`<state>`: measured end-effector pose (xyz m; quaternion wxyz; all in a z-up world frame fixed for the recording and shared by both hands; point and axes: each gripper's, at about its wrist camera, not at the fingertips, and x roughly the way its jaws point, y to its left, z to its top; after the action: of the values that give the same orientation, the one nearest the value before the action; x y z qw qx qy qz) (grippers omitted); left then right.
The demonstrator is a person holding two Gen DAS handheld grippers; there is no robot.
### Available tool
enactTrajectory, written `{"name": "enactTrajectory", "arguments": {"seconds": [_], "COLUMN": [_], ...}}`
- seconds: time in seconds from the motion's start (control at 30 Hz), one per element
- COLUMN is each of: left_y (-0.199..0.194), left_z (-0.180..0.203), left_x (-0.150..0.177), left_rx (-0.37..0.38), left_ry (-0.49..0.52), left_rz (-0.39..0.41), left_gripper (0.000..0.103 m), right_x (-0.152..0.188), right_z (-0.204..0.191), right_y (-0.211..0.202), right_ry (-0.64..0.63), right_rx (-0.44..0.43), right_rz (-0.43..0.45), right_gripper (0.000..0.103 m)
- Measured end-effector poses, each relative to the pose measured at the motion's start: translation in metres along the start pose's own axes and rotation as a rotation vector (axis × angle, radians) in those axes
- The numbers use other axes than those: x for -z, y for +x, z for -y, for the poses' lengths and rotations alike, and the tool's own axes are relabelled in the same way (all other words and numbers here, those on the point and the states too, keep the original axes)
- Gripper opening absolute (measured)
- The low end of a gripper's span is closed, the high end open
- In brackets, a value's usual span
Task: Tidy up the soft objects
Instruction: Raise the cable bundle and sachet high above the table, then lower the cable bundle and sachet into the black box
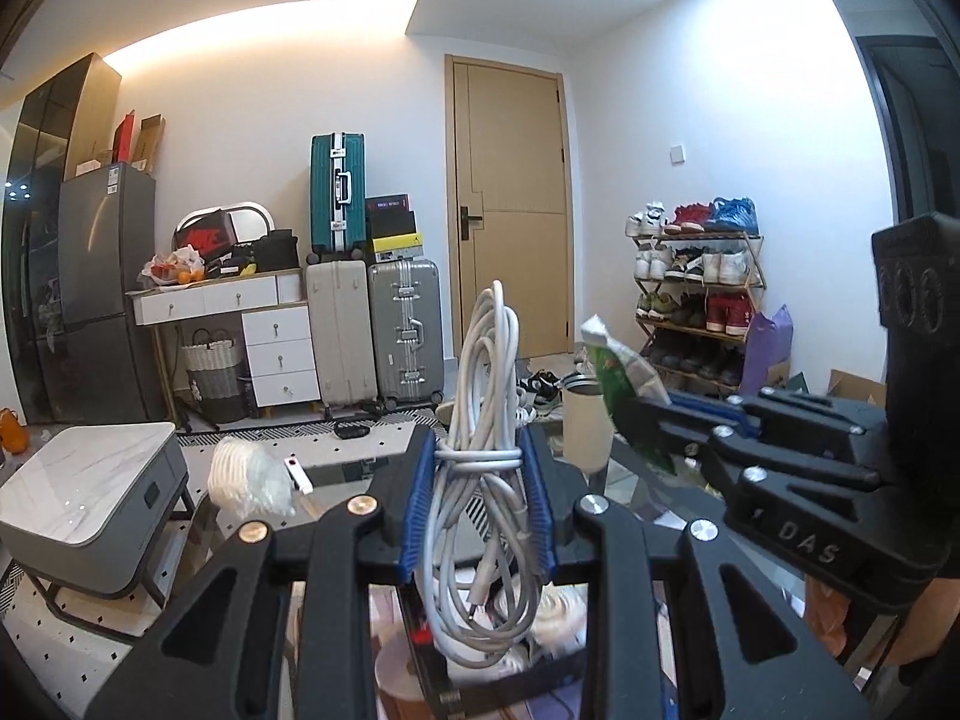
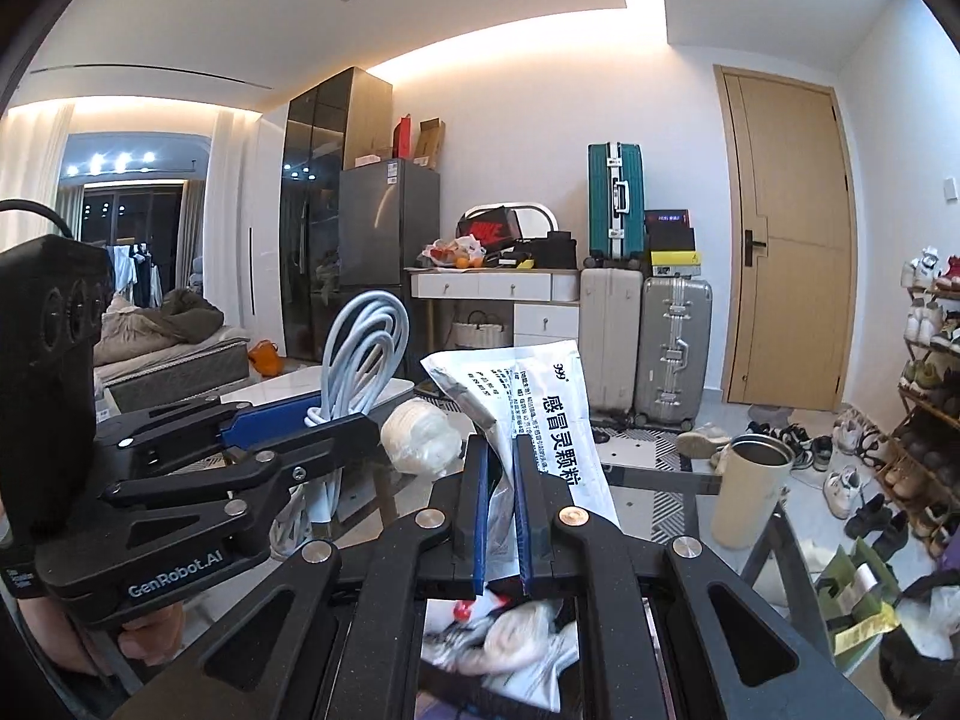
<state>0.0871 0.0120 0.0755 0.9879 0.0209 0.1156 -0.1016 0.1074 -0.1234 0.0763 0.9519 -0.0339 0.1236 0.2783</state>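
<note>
The left claw (image 1: pixel 477 498) is clamped on a coiled white cable (image 1: pixel 483 396), held upright above the glass surface (image 1: pixel 336 474). The right claw (image 2: pixel 503 504) pinches a medicine sachet (image 2: pixel 540 414) alongside.

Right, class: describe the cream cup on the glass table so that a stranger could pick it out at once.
Start at the wooden door, then drop to the glass table in front. At its right end stands the cream cup, a tall plain cylinder with an open metal rim, the only rigid upright thing among soft bags.
</note>
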Motion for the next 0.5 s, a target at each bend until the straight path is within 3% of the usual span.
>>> {"name": "enactTrajectory", "arguments": {"seconds": [0.17,0.5], "left_y": [0.017,0.059], "left_z": [-0.002,-0.011], "left_x": [-0.001,0.023], "left_rx": [-0.007,-0.004], "left_ry": [0.018,-0.066], "left_rz": [0.009,-0.214], "left_gripper": [0.028,0.028], "right_x": [-0.002,0.007], "right_z": [0.013,0.025], "right_y": [0.031,0.071], "right_ry": [0.018,0.041], "right_rx": [0.029,0.034], "right_rz": [-0.057,-0.239], "right_gripper": [0.007,0.007]}}
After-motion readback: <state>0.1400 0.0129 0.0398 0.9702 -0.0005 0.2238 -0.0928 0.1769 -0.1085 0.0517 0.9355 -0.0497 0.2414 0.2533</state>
